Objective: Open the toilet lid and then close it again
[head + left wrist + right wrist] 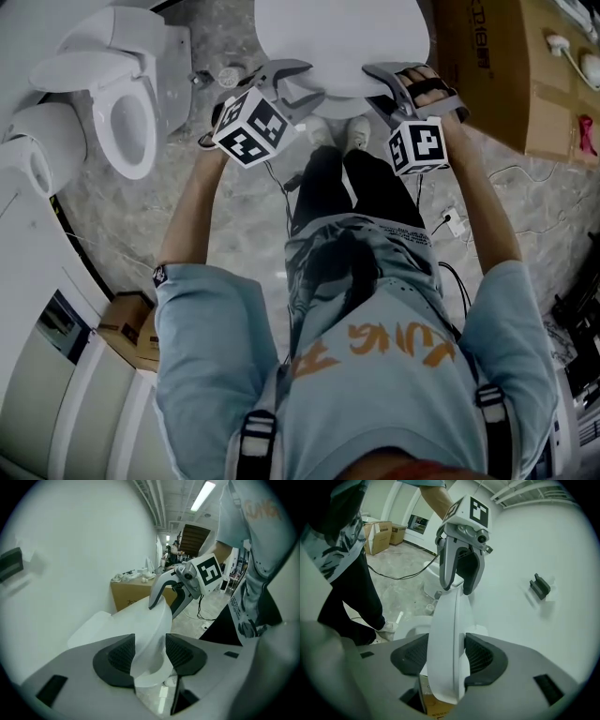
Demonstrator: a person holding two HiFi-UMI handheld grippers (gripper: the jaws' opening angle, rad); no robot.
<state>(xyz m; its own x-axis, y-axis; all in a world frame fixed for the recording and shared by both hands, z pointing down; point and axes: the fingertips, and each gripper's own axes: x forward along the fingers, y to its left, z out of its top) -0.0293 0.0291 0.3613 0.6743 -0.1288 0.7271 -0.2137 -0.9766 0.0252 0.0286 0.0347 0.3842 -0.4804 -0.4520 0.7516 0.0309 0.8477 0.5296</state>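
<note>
The white toilet lid (pixel 342 37) stands partly raised in front of me, its front rim toward my feet. My left gripper (pixel 298 89) is clamped over the rim's left part and my right gripper (pixel 380 86) over its right part. In the left gripper view the lid's edge (pixel 136 620) fills the gap of the left gripper (pixel 149 651), touching both black pads, and the right gripper (pixel 166 605) straddles the rim further along. In the right gripper view the lid (pixel 445 634) sits pressed between the pads of the right gripper (pixel 446 656), with the left gripper (pixel 458 585) astride the edge beyond.
A second white toilet (pixel 122 103) with its seat open stands at the left. A large cardboard box (pixel 487 66) is at the upper right, smaller boxes (pixel 127 323) at the lower left. Cables and a power strip (pixel 450 220) lie on the marbled floor. A dark bracket (pixel 540 587) hangs on the white wall.
</note>
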